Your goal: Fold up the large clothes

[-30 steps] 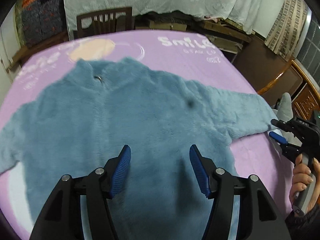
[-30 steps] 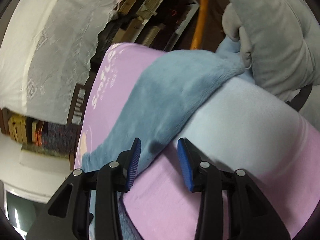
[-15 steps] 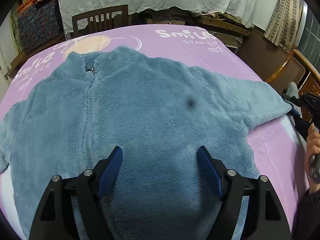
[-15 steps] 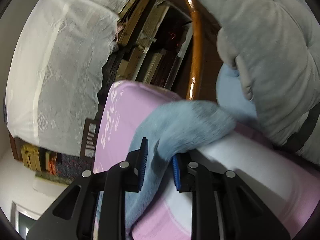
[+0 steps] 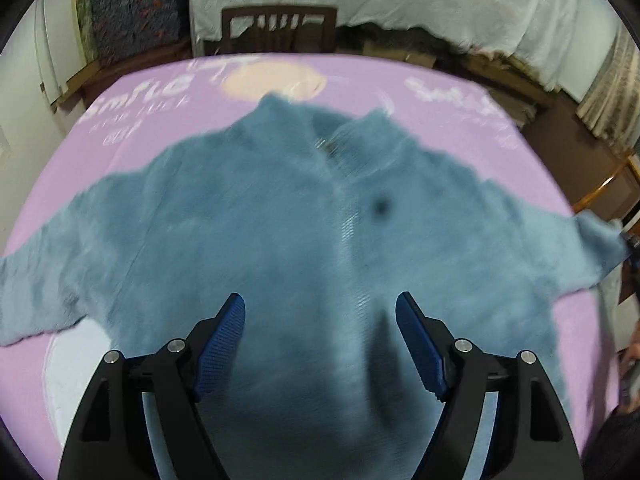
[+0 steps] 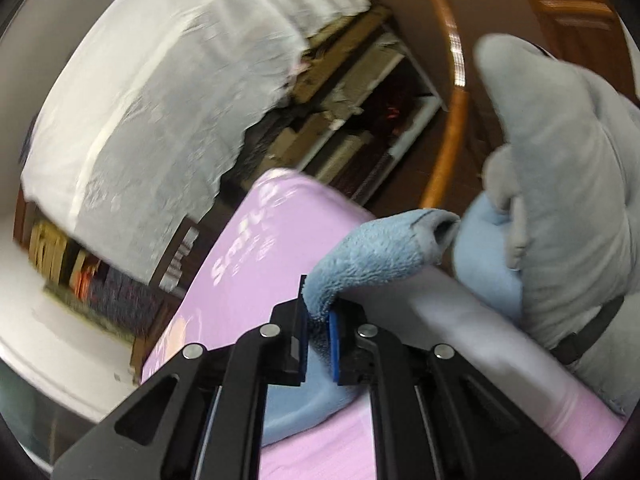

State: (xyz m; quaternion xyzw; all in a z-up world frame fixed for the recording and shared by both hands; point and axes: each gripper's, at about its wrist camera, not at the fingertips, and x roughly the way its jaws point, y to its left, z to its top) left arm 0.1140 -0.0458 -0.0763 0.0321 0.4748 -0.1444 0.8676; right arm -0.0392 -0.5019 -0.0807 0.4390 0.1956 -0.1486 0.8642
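A fluffy blue zip-up fleece jacket (image 5: pixel 288 216) lies spread face up on the purple cloth-covered table (image 5: pixel 160 92), sleeves out to both sides. My left gripper (image 5: pixel 320 344) hovers open over the jacket's lower front, near the zipper, with only the fleece below it. In the right wrist view, my right gripper (image 6: pixel 318 322) is closing its jaws on the end of the jacket's sleeve (image 6: pixel 380 252), whose cuff sticks up past the blue pads and is lifted off the table edge.
A dark wooden chair (image 5: pixel 278 32) stands behind the table's far edge, with white-draped furniture (image 5: pixel 400 0) behind it. A grey plush cushion (image 6: pixel 568 152) and a curved wooden chair frame (image 6: pixel 452 92) sit close to the right of the held sleeve.
The right gripper's jaws narrowed onto the sleeve end and lifted it. The left gripper opened wider and shifted sideways over the jacket, the zipper now nearer its middle.
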